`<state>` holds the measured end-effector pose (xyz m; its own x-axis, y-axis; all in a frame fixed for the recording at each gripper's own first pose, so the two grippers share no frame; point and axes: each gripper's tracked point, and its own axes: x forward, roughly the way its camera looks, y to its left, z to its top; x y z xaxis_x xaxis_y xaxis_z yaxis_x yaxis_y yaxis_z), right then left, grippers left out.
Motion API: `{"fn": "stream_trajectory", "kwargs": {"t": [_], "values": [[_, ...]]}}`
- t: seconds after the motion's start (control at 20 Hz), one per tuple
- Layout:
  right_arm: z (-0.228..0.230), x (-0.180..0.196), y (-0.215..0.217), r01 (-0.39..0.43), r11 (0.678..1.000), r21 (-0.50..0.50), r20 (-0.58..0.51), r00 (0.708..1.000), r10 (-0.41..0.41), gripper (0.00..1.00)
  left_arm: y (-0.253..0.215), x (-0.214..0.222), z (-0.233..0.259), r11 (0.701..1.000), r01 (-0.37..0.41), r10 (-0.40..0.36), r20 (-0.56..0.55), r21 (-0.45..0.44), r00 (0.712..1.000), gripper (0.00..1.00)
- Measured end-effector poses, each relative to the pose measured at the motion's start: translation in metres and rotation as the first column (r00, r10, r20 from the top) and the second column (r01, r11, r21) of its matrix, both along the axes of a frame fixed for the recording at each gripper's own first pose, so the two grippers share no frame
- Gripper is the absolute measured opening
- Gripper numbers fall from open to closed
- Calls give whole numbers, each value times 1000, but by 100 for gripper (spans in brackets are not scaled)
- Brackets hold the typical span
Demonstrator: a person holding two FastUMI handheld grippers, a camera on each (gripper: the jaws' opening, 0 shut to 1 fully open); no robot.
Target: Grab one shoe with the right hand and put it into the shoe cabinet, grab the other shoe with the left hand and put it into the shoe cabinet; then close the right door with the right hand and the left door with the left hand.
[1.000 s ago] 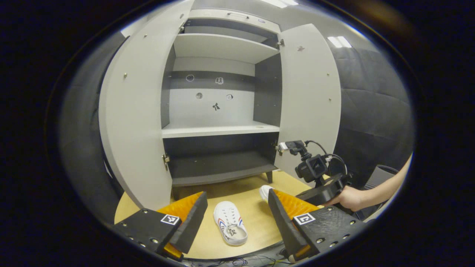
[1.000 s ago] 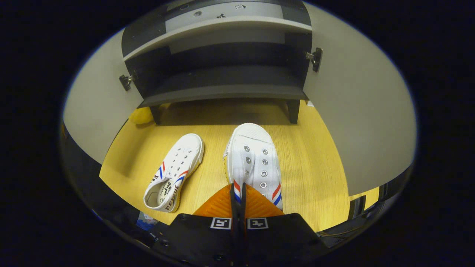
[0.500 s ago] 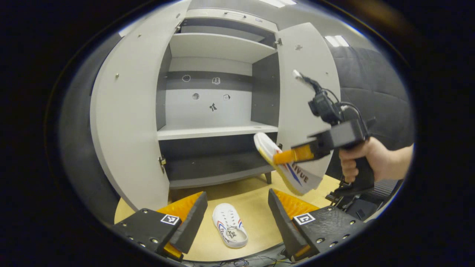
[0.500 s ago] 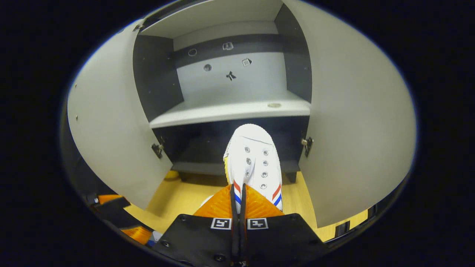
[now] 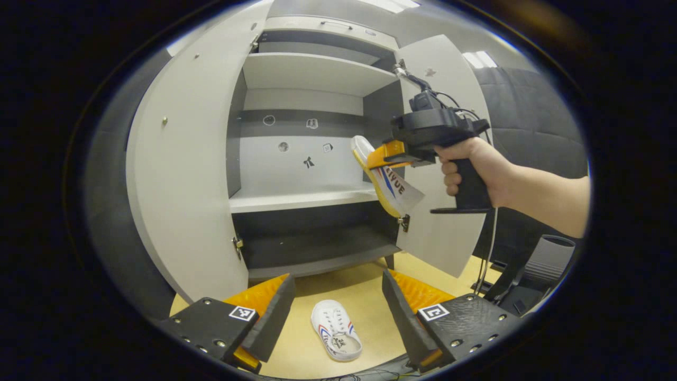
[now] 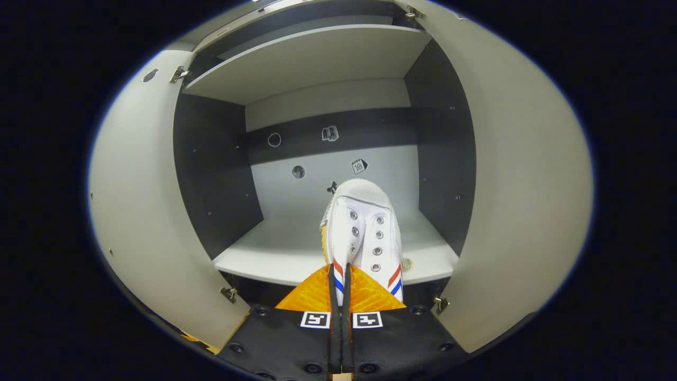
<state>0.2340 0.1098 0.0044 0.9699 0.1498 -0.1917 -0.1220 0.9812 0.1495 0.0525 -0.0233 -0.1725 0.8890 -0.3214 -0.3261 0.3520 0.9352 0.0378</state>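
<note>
My right gripper [image 6: 339,272] is shut on a white shoe [image 6: 362,238] with red and blue stripes, held in the air with its toe toward the cabinet's middle shelf [image 6: 296,254]. In the left gripper view that same shoe [image 5: 389,180] hangs toe-up at the right side of the cabinet opening, pinched by the right gripper [image 5: 389,155] in a person's hand [image 5: 470,164]. The other white shoe [image 5: 336,330] lies on the yellow wooden floor [image 5: 344,286] between the fingers of my open left gripper [image 5: 338,307], which hovers above it. Both cabinet doors stand open.
The grey shoe cabinet [image 5: 312,69] has several shelves; the left door [image 5: 185,159] and right door [image 5: 447,95] swing outward. A lower dark shelf [image 5: 317,248] sits just above the floor. A grey bin [image 5: 547,259] stands at the right. Cables trail below the right gripper.
The right gripper has lifted its shoe from the floor up to the height of the middle shelf and toward the cabinet. The left gripper has stayed almost still, open above the other shoe.
</note>
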Motion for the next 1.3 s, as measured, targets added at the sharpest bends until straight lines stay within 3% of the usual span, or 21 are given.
{"fn": "stream_trajectory", "kwargs": {"t": [0.35,0.6,0.9,1.05,1.3], "values": [[21,79,-11,39,999,2,36,999,-39,1,9,11,11,997,-74,74,4,-14,997,94],[7,121,-13,32,999,21,1,1000,-32,1,14,16,11,992,-129,129,-2,8,992,95],[-8,150,-17,51,996,79,-59,997,-47,2,14,38,37,970,-237,240,47,-59,970,96],[-18,161,-13,54,994,94,-90,995,-45,0,21,33,37,967,-252,253,47,-36,966,94],[-21,168,-17,83,990,115,-115,991,-70,7,40,13,33,959,-285,285,21,-3,958,94]]}}
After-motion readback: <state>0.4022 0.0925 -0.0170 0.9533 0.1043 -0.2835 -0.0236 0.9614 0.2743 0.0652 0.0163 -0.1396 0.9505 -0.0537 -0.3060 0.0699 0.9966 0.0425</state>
